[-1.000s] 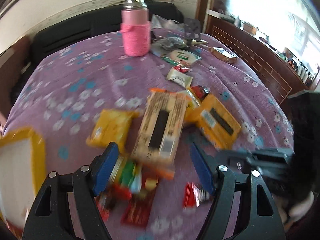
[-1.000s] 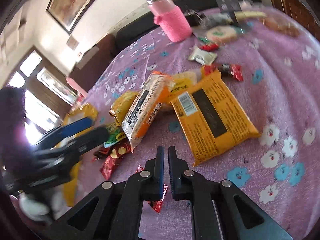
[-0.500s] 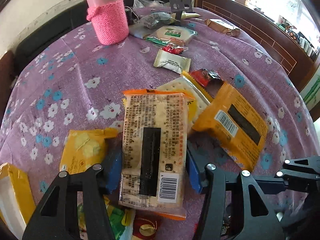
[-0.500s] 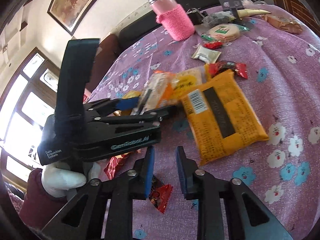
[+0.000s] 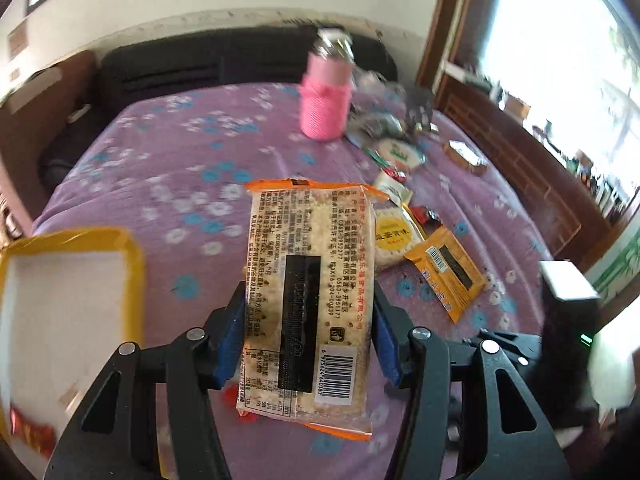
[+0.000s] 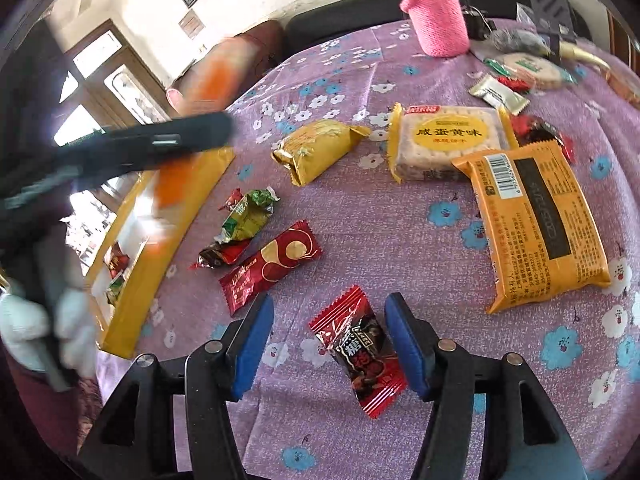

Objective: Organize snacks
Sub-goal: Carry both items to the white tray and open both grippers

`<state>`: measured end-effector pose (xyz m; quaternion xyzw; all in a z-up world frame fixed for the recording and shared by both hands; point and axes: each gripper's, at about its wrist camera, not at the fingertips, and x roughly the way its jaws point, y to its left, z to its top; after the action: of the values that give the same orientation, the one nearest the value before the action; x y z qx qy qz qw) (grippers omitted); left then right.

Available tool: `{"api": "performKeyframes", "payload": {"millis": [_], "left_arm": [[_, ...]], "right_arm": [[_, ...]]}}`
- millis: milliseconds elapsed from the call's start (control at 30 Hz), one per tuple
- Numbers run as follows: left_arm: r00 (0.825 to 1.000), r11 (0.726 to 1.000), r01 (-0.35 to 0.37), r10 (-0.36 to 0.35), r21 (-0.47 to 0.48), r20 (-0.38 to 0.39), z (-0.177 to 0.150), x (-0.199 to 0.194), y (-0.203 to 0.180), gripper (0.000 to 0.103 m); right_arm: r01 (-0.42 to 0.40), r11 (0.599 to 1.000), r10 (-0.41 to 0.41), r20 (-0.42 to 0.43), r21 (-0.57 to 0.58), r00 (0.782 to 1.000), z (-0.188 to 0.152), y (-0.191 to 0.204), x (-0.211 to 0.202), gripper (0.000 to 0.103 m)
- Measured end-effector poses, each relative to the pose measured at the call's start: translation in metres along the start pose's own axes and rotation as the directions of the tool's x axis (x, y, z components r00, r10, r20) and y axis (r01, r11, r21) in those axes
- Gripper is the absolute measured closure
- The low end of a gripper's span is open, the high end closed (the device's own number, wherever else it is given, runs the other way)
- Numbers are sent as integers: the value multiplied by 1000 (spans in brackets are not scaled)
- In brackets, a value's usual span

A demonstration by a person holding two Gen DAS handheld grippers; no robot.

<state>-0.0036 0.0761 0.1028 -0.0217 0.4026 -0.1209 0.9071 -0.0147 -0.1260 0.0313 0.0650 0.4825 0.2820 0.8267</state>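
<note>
Snacks lie scattered on the purple flowered tablecloth (image 6: 400, 240). Above it, the left gripper (image 5: 308, 328) clamps a long orange-edged cracker packet (image 5: 308, 292), right of the yellow-rimmed box (image 5: 128, 248). The right gripper (image 6: 330, 340) is opening, its blue pads clear of a small red foil candy (image 6: 360, 348) lying between them.

Lying on the purple flowered tablecloth (image 6: 400, 240): orange cracker pack (image 6: 540, 220), biscuit pack (image 6: 448, 140), gold packet (image 6: 316, 148), wrapped candies (image 6: 248, 216), yellow box (image 6: 176, 232), pink flask (image 6: 440, 20).
</note>
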Motion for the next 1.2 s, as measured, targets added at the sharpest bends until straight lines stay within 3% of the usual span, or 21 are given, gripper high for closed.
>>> {"api": "performKeyframes", "payload": {"millis": [133, 333, 400, 467, 567, 867, 900, 1000, 1033, 1067, 1100, 1200], "left_arm": [[998, 997, -24, 28, -67, 61, -20, -34, 19, 49], [997, 983, -3, 18, -181, 81, -42, -45, 41, 49], [996, 980, -10, 27, -198, 84, -46, -45, 44, 49], [996, 975, -2, 22, -221, 89, -51, -48, 50, 49], [994, 972, -8, 33, -234, 104, -60, -56, 55, 49], [993, 952, 29, 8, -305, 117, -88, -74, 89, 49], [993, 950, 30, 8, -310, 119, -89, -75, 92, 49], [991, 948, 37, 6, -315, 134, -94, -83, 100, 49], [991, 948, 40, 4, -317, 137, -96, -85, 101, 49], [990, 947, 44, 1, -318, 140, -97, -87, 102, 49], [990, 947, 48, -2, -319, 144, -99, -88, 103, 49], [989, 946, 41, 6, -320, 145, -101, -90, 104, 49]], "right_arm": [[34, 999, -33, 14, -26, 999, -2, 4, 1, 41], [130, 987, -127, 30, -93, 991, -7, 20, 5, 42], [181, 976, -178, 41, -122, 983, -8, 26, 8, 49], [212, 966, -207, 51, -147, 977, -10, 30, 9, 79], [149, 981, -146, 38, -124, 989, -9, 27, 8, 99], [78, 997, -77, 76, -9, 994, -11, 14, -8, 103], [69, 998, -70, 78, 15, 995, -12, 11, -11, 102], [29, 999, -34, 101, 46, 994, -16, 9, -21, 89], [30, 999, -33, 92, 37, 995, -17, 10, -22, 72], [32, 999, -33, 74, 16, 997, -18, 14, -21, 48], [41, 999, -40, 56, -13, 998, -19, 18, -18, 41], [105, 986, -108, -15, -129, 994, -21, 34, -2, 40]]}}
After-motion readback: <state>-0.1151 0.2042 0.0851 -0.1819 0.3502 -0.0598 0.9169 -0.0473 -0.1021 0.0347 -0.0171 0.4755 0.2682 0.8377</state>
